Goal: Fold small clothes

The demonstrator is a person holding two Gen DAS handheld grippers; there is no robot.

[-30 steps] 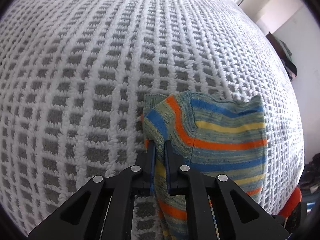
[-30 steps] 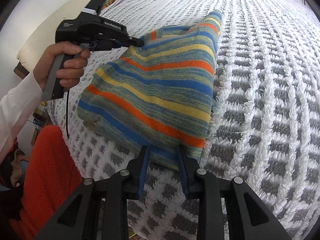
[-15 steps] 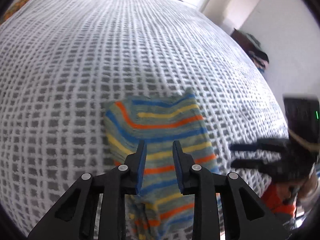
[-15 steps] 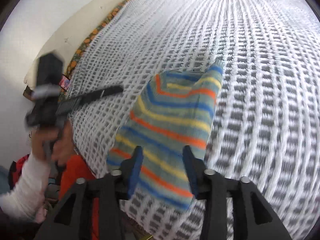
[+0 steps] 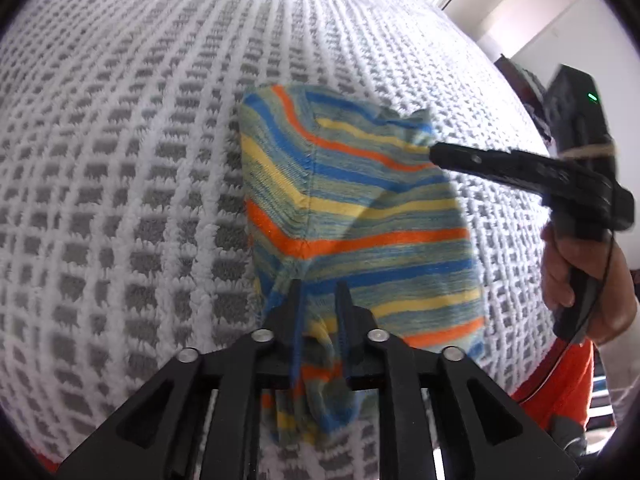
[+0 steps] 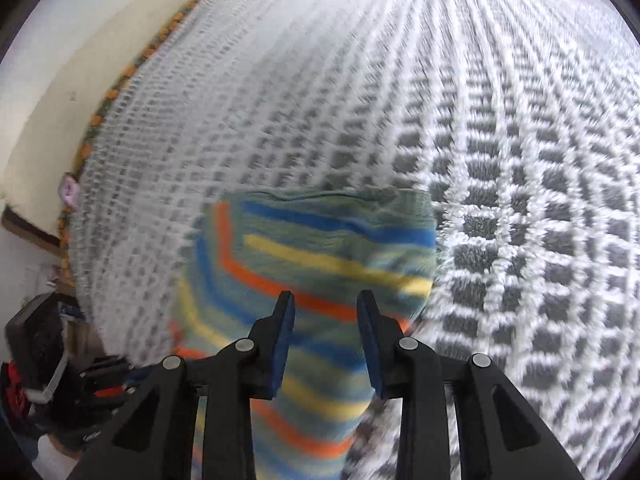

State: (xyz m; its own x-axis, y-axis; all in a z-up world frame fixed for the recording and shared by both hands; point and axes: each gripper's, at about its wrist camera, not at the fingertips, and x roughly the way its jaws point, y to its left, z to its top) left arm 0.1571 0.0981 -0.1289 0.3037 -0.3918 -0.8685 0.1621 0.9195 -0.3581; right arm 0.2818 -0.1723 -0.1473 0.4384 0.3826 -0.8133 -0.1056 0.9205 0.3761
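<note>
A small striped knit garment, in blue, orange, yellow and green, lies on the white and grey blanket. My left gripper is at its near edge with the fingers apart, and cloth sits between them. My right gripper reaches in from the right, its tips at the garment's far right corner. In the right wrist view the right gripper is open just above the garment, holding nothing. That view is blurred by motion.
The blanket covers the whole bed. A cream wall and the bed's patterned edge run along the left of the right wrist view. The person's hand and orange clothing are at the right.
Both grippers let go of the garment, which dropped flat on the blanket. They lifted away, then came back down close to it, the left at the near edge, the right at the far corner.
</note>
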